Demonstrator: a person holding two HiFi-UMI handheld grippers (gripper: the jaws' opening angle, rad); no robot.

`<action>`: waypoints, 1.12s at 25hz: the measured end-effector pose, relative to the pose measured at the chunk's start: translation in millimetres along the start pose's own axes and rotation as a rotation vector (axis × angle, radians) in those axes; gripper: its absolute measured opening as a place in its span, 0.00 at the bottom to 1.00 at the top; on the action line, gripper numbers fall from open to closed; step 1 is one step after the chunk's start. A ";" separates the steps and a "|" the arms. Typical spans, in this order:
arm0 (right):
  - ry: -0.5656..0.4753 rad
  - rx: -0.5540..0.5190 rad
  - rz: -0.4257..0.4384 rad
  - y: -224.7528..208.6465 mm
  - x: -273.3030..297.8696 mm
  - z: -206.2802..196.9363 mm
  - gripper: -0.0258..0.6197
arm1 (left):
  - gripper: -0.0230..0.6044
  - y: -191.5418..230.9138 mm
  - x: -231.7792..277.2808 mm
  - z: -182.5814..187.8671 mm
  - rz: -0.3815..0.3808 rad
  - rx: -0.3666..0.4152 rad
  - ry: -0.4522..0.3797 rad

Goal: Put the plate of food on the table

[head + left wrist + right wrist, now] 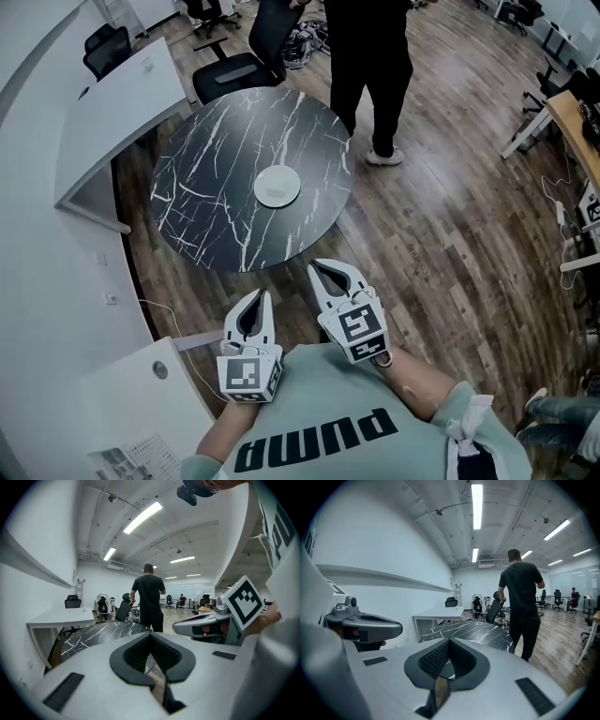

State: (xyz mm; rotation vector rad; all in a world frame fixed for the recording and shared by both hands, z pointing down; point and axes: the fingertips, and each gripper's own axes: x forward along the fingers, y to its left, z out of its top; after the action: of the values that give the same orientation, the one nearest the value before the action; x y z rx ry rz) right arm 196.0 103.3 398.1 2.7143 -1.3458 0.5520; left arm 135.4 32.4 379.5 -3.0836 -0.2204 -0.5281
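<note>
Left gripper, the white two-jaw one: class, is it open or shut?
Shut. In its own view the white left gripper has its jaw tips touching, with nothing held between them.

Plate [277,186] on the worktop [206,197] ahead of me.
A person [370,75] stands behind it, a chair [234,70] further left; my left hand-held gripper [257,296] and right hand-held gripper [324,268] are side by side before it.

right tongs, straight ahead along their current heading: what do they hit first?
Probably the near edge of the black marble table; only bare floor lies between. The right tongs are shut and empty. If they ride above the tabletop, the white plate is next in line; height is unclear.
</note>
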 end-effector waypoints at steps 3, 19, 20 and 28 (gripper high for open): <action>0.000 -0.020 -0.026 16.9 -22.4 -1.5 0.05 | 0.05 -7.6 -26.9 -7.9 -0.008 -0.004 -0.013; -0.017 -0.010 -0.036 65.0 -110.3 -13.2 0.05 | 0.05 -43.0 -99.4 -27.8 -0.035 -0.063 -0.056; -0.012 0.000 -0.037 63.1 -115.3 -18.8 0.05 | 0.05 -45.5 -100.7 -31.7 -0.032 -0.070 -0.049; 0.000 0.025 -0.042 18.6 -163.6 -48.4 0.05 | 0.05 -97.7 -88.2 -46.2 0.008 -0.054 -0.012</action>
State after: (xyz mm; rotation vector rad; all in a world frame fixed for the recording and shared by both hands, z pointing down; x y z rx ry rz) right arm 76.8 226.2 385.3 2.7554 -1.2874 0.5684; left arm 24.2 115.7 391.9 -3.1387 -0.1964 -0.5246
